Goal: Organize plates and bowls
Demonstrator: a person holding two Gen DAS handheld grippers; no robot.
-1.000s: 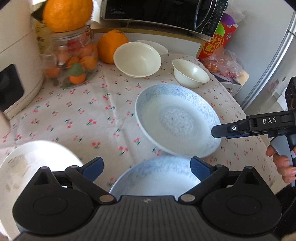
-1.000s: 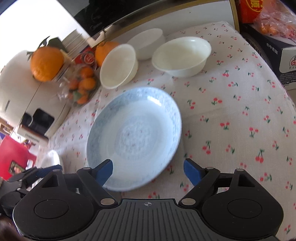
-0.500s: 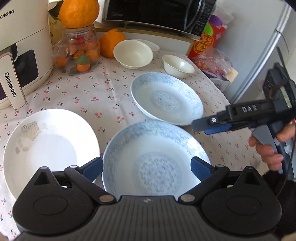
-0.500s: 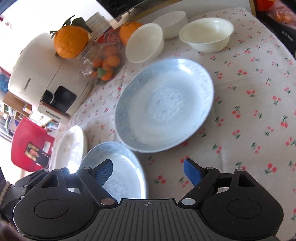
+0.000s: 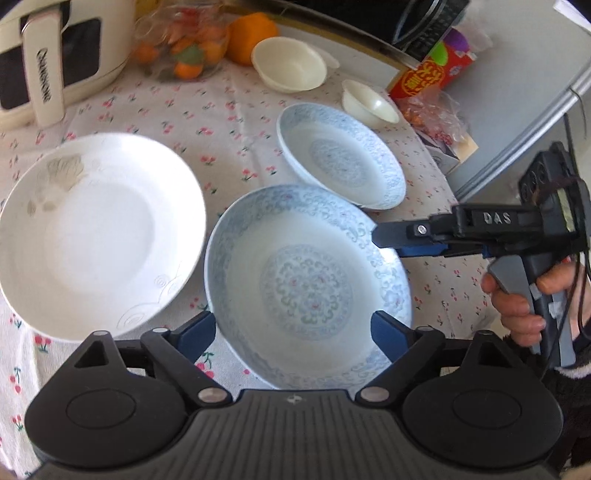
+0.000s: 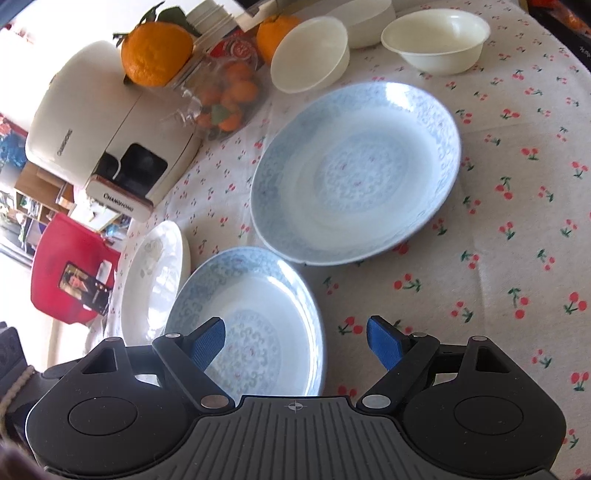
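A blue-patterned plate [image 5: 306,284] lies near the table's front edge, between the open fingers of my left gripper [image 5: 293,332]. A second blue-patterned plate [image 5: 340,162] lies behind it. A white plate [image 5: 92,232] lies to the left. My right gripper [image 6: 295,339] is open and empty above the near plate's [image 6: 258,332] right rim; it shows from the side in the left wrist view [image 5: 402,240]. The far blue plate [image 6: 354,173] and white plate [image 6: 155,280] also show in the right wrist view. Two cream bowls [image 5: 290,66] [image 5: 369,103] stand at the back.
A cream rice cooker [image 5: 55,55] stands at back left beside a glass jar of small oranges [image 5: 184,48] and a large orange [image 5: 249,37]. A microwave [image 5: 406,22] and snack packets [image 5: 432,81] stand at back right. The cherry-print tablecloth [image 6: 517,221] covers the table.
Both grippers have pulled back and up from the table. More of the table shows now: the near blue plate and the white plate came fully into view. Both stay open.
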